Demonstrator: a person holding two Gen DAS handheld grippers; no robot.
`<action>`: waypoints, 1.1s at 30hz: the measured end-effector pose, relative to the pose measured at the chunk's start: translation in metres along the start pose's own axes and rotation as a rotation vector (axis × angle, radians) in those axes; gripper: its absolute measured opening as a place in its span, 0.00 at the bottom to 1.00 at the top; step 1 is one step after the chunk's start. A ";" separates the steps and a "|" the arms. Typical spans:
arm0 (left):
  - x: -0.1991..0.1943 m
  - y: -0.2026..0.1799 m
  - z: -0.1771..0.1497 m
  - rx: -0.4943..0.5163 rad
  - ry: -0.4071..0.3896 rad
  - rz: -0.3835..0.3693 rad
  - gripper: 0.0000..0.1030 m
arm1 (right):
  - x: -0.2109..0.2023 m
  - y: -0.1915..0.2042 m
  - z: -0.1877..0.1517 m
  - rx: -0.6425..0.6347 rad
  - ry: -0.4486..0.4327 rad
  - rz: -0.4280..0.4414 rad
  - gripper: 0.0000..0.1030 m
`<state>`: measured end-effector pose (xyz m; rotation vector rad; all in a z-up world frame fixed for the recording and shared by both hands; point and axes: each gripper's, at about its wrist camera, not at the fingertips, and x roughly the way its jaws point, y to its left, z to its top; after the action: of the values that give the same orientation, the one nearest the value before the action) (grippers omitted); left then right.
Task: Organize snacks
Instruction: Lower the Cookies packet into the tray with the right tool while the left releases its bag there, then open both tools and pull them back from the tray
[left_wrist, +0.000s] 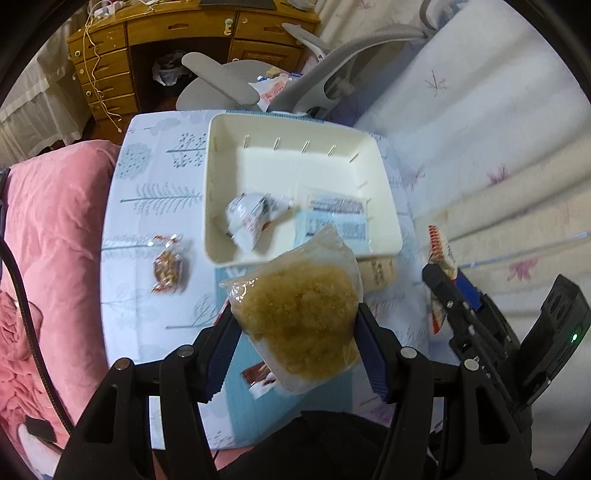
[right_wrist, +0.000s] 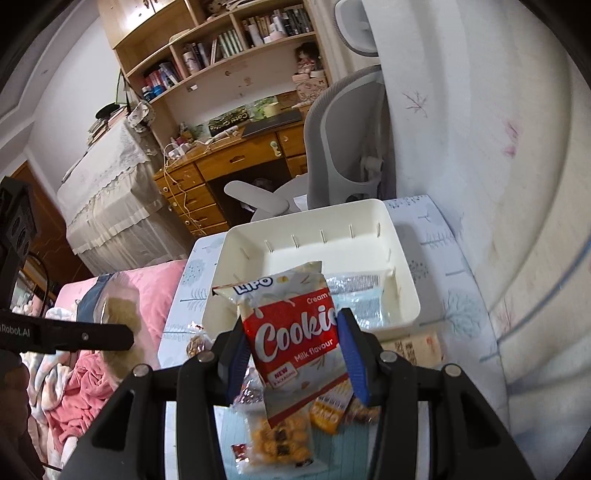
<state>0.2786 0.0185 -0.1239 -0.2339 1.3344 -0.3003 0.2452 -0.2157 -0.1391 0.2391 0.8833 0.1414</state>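
Note:
My left gripper (left_wrist: 295, 325) is shut on a clear bag of yellow-brown crumbly snack (left_wrist: 303, 314), held above the table just in front of the white tray (left_wrist: 384, 177). The tray holds a crumpled white wrapper (left_wrist: 251, 218) and flat pale packets (left_wrist: 336, 218). My right gripper (right_wrist: 291, 354) is shut on a red and white Cookie pack (right_wrist: 291, 332), held above the table before the same tray (right_wrist: 402, 266). The right gripper also shows at the right edge of the left wrist view (left_wrist: 443, 280).
A small clear-wrapped brown snack (left_wrist: 168, 267) lies on the tablecloth left of the tray. More snack packs (right_wrist: 280, 439) lie under my right gripper. A pink blanket (left_wrist: 51, 240) is left, a grey chair (left_wrist: 229, 77) behind the table, bedding to the right.

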 end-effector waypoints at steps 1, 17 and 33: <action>0.004 -0.004 0.006 -0.011 -0.007 -0.003 0.58 | 0.004 -0.004 0.004 -0.010 0.001 0.009 0.44; 0.079 -0.023 0.066 -0.140 -0.017 -0.011 0.59 | 0.067 -0.051 0.035 -0.069 0.020 0.070 0.45; 0.089 -0.022 0.064 -0.166 -0.035 0.017 0.77 | 0.084 -0.066 0.037 -0.038 0.063 0.078 0.62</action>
<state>0.3577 -0.0331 -0.1836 -0.3656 1.3271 -0.1702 0.3283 -0.2666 -0.1961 0.2344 0.9335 0.2391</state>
